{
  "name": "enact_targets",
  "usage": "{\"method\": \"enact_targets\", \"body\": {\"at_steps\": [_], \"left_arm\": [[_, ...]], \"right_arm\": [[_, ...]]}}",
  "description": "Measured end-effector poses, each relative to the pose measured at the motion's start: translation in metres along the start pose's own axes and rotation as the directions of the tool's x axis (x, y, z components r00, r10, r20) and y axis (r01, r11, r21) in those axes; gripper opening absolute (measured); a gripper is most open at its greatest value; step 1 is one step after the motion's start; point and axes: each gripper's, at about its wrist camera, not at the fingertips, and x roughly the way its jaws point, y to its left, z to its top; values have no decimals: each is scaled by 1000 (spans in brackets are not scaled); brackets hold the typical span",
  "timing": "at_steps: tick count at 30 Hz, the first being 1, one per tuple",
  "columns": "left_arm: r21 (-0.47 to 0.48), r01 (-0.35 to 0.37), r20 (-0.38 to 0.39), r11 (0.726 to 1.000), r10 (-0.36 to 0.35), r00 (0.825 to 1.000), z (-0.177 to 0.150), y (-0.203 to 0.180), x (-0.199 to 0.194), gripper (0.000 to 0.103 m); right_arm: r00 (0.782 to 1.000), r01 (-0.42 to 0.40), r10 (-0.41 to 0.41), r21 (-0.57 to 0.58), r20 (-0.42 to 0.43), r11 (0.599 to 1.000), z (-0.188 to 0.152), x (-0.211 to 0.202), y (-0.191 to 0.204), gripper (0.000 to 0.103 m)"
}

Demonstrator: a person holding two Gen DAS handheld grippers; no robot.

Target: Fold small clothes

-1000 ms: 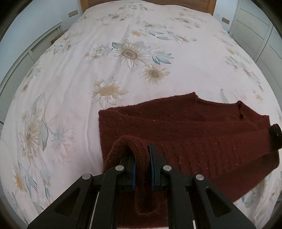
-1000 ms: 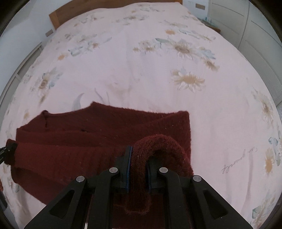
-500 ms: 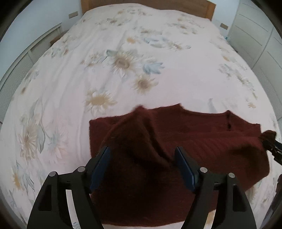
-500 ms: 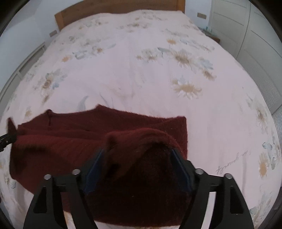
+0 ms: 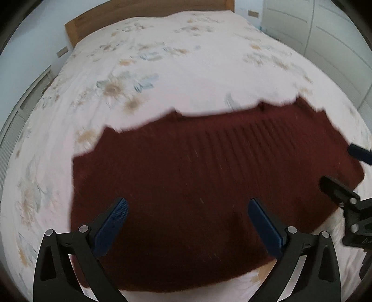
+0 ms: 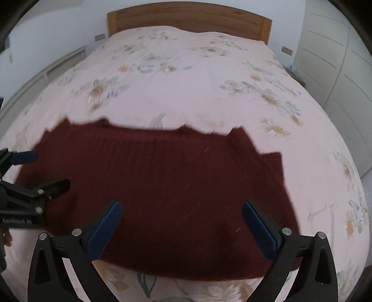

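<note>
A dark red knitted garment (image 5: 197,181) lies folded flat on the bed; it also shows in the right wrist view (image 6: 162,185). My left gripper (image 5: 188,204) is open and empty, held above the garment's left near part. My right gripper (image 6: 181,206) is open and empty, held above the garment's right near part. The right gripper also shows at the right edge of the left wrist view (image 5: 344,172), open. The left gripper shows at the left edge of the right wrist view (image 6: 34,172), open.
The garment lies on a white bedspread with a flower print (image 5: 186,65). A wooden headboard (image 6: 188,16) stands at the far end. White cupboard doors (image 6: 337,46) run along the right side, and a low white unit (image 5: 14,120) along the left.
Both grippers opened and let go of the garment's folded edge, then pulled back and up. The garment dropped flat on the bed.
</note>
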Motion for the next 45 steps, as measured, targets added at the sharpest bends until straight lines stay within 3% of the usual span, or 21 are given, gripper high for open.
{"method": "enact_targets", "body": {"at_steps": [5, 16, 31, 38, 40, 45], "left_arm": [[12, 2, -34, 1000, -2, 999, -25, -4, 23, 102], [-113, -17, -8, 993, 17, 1000, -48, 56, 14, 102], [-188, 38, 28, 981, -33, 999, -60, 66, 29, 102], [-196, 62, 14, 979, -61, 998, -53, 79, 0, 102], [-224, 40, 38, 974, -33, 999, -48, 89, -14, 102], [-332, 50, 31, 942, -42, 999, -40, 132, -32, 102]], "right_arm": [[999, 23, -23, -24, -25, 999, -28, 25, 5, 103], [999, 34, -31, 109, -33, 993, -39, 24, -70, 103], [1000, 15, -13, 114, -18, 993, -50, 38, -68, 103], [998, 31, -28, 57, -61, 998, -36, 10, -62, 103], [997, 43, -42, 20, -59, 999, -37, -1, -56, 103], [998, 29, -29, -3, -53, 1000, -47, -27, -54, 103]]}}
